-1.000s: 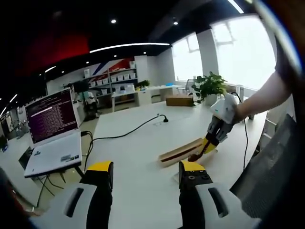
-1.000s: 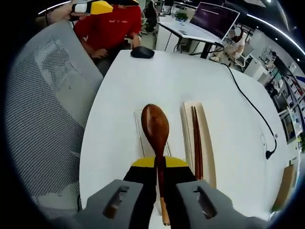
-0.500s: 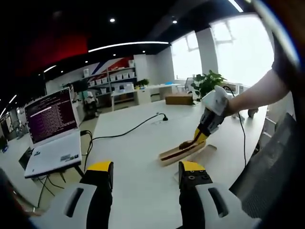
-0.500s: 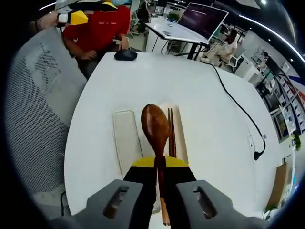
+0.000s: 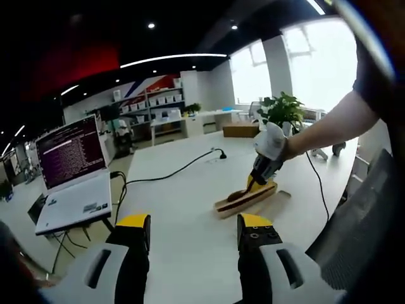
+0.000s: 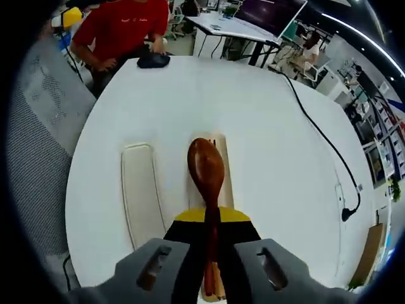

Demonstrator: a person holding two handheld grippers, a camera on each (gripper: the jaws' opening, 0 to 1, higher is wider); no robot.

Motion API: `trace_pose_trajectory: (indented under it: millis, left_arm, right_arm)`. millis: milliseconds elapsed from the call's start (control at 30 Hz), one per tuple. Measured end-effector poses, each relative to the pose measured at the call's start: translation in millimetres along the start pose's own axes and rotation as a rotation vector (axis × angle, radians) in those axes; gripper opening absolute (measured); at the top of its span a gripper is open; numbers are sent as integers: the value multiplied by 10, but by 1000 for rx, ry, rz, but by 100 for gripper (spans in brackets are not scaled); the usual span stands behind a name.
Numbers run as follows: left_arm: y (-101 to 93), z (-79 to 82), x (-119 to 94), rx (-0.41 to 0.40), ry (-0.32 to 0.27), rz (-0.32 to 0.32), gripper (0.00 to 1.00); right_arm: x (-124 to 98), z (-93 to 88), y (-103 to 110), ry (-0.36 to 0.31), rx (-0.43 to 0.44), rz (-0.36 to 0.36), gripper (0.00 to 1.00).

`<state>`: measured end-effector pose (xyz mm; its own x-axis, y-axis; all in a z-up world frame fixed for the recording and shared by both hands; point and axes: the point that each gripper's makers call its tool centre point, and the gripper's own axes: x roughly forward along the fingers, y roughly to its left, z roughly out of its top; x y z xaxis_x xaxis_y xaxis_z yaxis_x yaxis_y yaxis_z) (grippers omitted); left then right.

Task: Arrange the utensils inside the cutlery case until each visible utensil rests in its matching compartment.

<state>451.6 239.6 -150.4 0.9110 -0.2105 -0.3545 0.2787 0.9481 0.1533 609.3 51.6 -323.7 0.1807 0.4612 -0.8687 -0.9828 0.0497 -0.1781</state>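
Spoon [image 6: 206, 166] pinched in the right hand-held gripper [image 6: 211, 223], bowl over the cutlery case [image 6: 223, 166] on the counter [image 6: 272, 139]; left hand-held gripper [image 5: 193, 225] gapes empty.

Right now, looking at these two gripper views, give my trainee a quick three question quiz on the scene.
1. True or false: the right gripper is shut on the wooden spoon.
2. The spoon's bowl hangs over: A the laptop, B the cutlery case, C the black cable.
3. Fill in: the case lid lies on the white table, ____ the case.

Key: 1 true. 2 B. 3 beside.
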Motion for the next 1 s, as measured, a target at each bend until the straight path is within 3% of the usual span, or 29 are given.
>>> trace_pose_trajectory:
  millis: [533, 667, 1000]
  left_arm:
    - [-35, -27, 0, -5, 21, -8, 57]
    - [-47, -40, 15, 1, 30, -17, 57]
    - [-45, -15, 10, 4, 16, -19, 57]
  right_arm:
    - [249, 56, -10, -1, 22, 35, 1]
    - [262, 55, 11, -17, 63, 48, 2]
    - [209, 104, 31, -35, 72, 21, 4]
